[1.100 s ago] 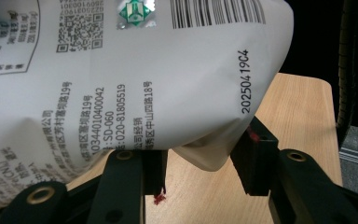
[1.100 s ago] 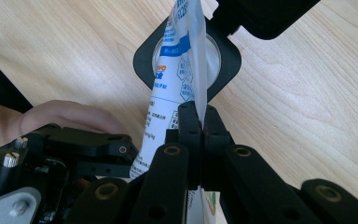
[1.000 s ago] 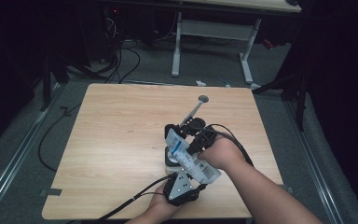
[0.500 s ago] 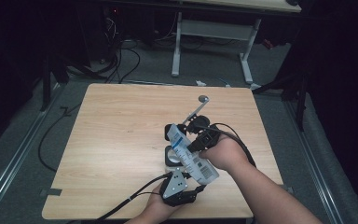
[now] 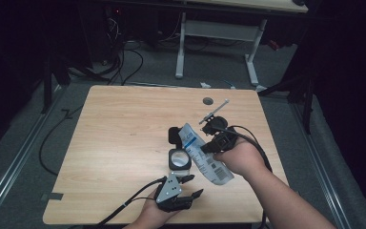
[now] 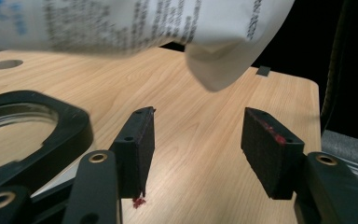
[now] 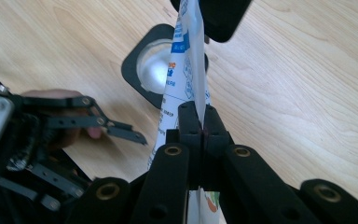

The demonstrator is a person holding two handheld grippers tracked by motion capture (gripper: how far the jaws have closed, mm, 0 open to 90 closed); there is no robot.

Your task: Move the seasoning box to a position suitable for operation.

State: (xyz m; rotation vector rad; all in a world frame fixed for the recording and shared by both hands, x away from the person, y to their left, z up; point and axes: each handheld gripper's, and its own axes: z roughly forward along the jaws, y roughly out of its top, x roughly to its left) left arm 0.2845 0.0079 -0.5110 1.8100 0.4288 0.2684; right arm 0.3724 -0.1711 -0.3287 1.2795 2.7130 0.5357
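Note:
A white pouch (image 5: 205,160) with blue print hangs slanted above the table, and my right gripper (image 7: 199,116) is shut on its edge (image 7: 186,60). Beneath it a black square container (image 5: 171,164) with a round opening sits on the wood, its rim (image 7: 133,70) partly behind the pouch. A black lid (image 5: 174,136) lies just beyond. My left gripper (image 6: 196,135) is near the front edge (image 5: 183,188); its jaws have just been opening and nothing is between them. The pouch's lower end (image 6: 144,23) hangs above and ahead of them.
A round cable hole (image 5: 208,100) and a thin metal tool (image 5: 217,109) lie toward the table's far right. Bare wood spreads to the left (image 5: 114,143). Cables cross the dark floor, and another desk's legs stand behind the table.
My left gripper's jaws have opened and come off the pouch's lower end. The right gripper has carried the pouch a little to the right and up.

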